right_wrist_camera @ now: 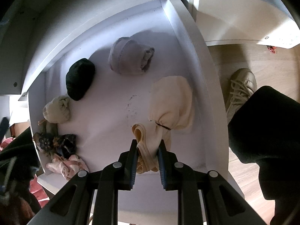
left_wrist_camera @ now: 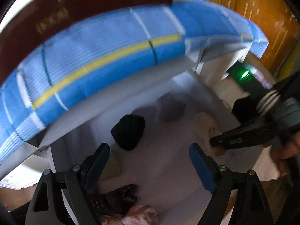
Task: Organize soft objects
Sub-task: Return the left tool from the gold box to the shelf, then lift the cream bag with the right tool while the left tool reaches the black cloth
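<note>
An open white drawer (right_wrist_camera: 211,101) holds soft rolled garments. In the right wrist view my right gripper (right_wrist_camera: 147,148) is shut on the edge of a cream garment (right_wrist_camera: 170,101) that lies in the drawer's right part. A black roll (right_wrist_camera: 79,78), a lilac-grey roll (right_wrist_camera: 129,58), a pale green bundle (right_wrist_camera: 57,109), a dark patterned cloth (right_wrist_camera: 54,142) and a pink cloth (right_wrist_camera: 67,166) lie around it. My left gripper (left_wrist_camera: 150,157) is open and empty above the drawer (left_wrist_camera: 159,168), near the black roll (left_wrist_camera: 128,132). The right gripper (left_wrist_camera: 243,138) shows at its right.
A bed with a blue mattress cover with a yellow stripe (left_wrist_camera: 112,56) hangs over the drawer's back. Wooden floor and a beige shoe (right_wrist_camera: 241,88) lie right of the drawer. Wooden doors (left_wrist_camera: 262,18) stand behind.
</note>
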Demonstrator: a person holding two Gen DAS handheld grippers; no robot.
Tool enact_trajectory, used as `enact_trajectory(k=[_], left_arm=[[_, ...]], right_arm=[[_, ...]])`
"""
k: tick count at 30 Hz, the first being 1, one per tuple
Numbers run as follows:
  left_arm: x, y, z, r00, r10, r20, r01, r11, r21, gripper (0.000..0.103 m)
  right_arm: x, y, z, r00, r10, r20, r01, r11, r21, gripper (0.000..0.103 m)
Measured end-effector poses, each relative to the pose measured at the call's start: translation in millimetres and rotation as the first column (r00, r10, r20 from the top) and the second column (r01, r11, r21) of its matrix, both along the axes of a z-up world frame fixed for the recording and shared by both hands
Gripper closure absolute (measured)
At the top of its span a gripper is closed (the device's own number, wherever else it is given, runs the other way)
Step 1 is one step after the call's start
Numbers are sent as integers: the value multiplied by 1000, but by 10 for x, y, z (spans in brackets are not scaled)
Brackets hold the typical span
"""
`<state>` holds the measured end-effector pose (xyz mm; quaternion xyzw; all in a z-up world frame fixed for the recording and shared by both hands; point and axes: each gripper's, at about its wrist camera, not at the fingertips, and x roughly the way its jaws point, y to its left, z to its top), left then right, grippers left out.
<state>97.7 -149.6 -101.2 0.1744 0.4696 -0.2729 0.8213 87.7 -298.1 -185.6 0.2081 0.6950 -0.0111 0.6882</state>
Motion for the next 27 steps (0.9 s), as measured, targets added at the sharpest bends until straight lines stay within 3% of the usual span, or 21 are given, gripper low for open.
enact_trajectory(k=[7, 14, 22, 27], left_arm=[[112, -42, -392, 999, 21, -44, -17, 994, 104, 16], [234, 71, -602, 993, 79, -91, -68, 990, 124, 16], [335, 56, -847, 988, 89, -123, -65, 981, 182, 16], [399, 56, -906, 985, 106, -137, -82, 982, 169, 16]], right_arm=[[-18, -11, 34, 1000, -1, 7, 1, 1000, -4, 84], [-21, 2, 50, 1000, 1, 9, -1, 1000, -13, 84], [-85, -16, 208, 999, -1, 47, 2, 1000, -14, 84], [-133, -35, 308, 998, -15, 66, 14, 1000, 5, 84]])
